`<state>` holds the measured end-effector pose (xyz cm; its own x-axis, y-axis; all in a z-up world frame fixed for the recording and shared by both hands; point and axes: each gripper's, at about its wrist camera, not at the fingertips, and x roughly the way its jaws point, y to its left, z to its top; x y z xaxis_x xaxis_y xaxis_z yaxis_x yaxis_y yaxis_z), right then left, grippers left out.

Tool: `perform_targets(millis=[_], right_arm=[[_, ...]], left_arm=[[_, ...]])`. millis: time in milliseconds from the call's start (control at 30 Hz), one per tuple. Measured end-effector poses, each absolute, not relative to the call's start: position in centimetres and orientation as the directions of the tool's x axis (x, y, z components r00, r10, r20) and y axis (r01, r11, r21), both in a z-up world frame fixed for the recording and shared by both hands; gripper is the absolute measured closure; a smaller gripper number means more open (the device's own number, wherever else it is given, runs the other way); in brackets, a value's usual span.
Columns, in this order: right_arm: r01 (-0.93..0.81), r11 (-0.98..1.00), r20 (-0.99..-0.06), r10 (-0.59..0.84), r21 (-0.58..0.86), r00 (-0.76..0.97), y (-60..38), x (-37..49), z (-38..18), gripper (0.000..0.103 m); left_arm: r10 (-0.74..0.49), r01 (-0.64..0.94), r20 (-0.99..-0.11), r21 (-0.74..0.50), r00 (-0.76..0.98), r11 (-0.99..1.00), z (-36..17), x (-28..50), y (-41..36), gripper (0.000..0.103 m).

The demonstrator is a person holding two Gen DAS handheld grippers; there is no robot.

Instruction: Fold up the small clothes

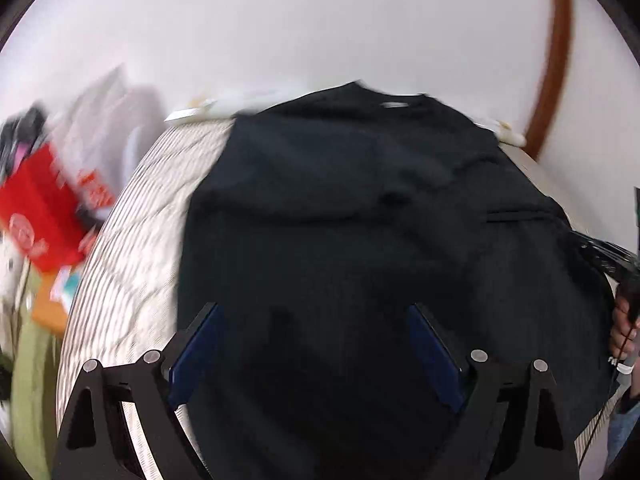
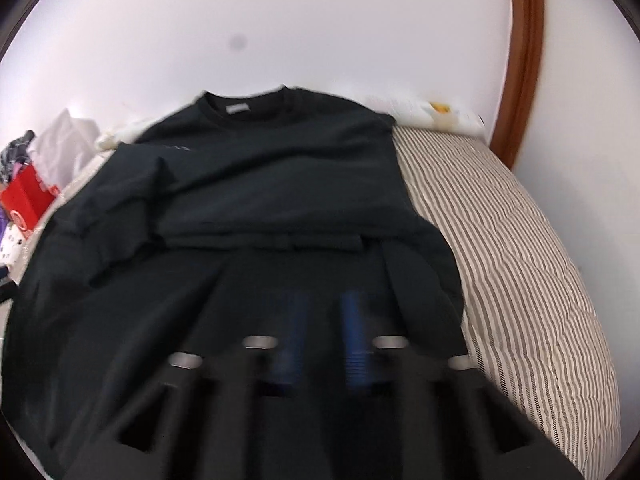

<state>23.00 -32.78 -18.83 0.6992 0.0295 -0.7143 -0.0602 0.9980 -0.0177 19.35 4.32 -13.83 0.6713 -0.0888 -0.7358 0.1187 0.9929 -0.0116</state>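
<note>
A black long-sleeved shirt (image 1: 360, 208) lies spread on a striped mattress (image 1: 132, 248), collar and white label at the far end. It also shows in the right wrist view (image 2: 280, 184), with both sleeves folded in across the body. My left gripper (image 1: 316, 312) is open, jaws wide apart, empty, over the shirt's near part. My right gripper (image 2: 324, 304) hangs over the shirt's lower part, its blue pads a small gap apart and holding nothing. The view is blurred. The right gripper also shows at the left wrist view's right edge (image 1: 600, 252).
A red box (image 1: 36, 216) and white bags (image 1: 104, 128) lie left of the mattress. A brown wooden frame (image 2: 524, 60) stands against the white wall at the far right. The striped mattress (image 2: 520, 260) is bare to the right of the shirt.
</note>
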Motion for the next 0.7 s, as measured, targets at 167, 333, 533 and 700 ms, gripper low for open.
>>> perform_targets(millis=[167, 333, 533, 700], right_arm=[[-0.057, 0.997, -0.745, 0.072, 0.046, 0.663, -33.9, 23.8, -20.7, 0.095], [-0.043, 0.994, -0.764, 0.102, 0.097, 0.637, -34.7, 24.4, -21.3, 0.095], [-0.041, 0.995, -0.763, 0.099, 0.095, 0.639, -34.7, 24.3, -21.3, 0.095], [-0.045, 0.993, -0.763, 0.113, 0.109, 0.637, -34.9, 24.5, -21.4, 0.095]], left_arm=[[-0.108, 0.222, -0.727, 0.063, 0.678, 0.973, -13.8, 20.7, -2.2, 0.013], [-0.101, 0.275, -0.731, 0.121, 0.675, 0.954, -14.7, 22.5, -7.1, 0.013], [-0.011, 0.277, -0.733, 0.243, 0.680, 0.930, -16.9, 25.5, -10.7, 0.020], [0.018, 0.261, -0.738, 0.261, 0.675, 0.929, -18.3, 27.0, -11.7, 0.021]])
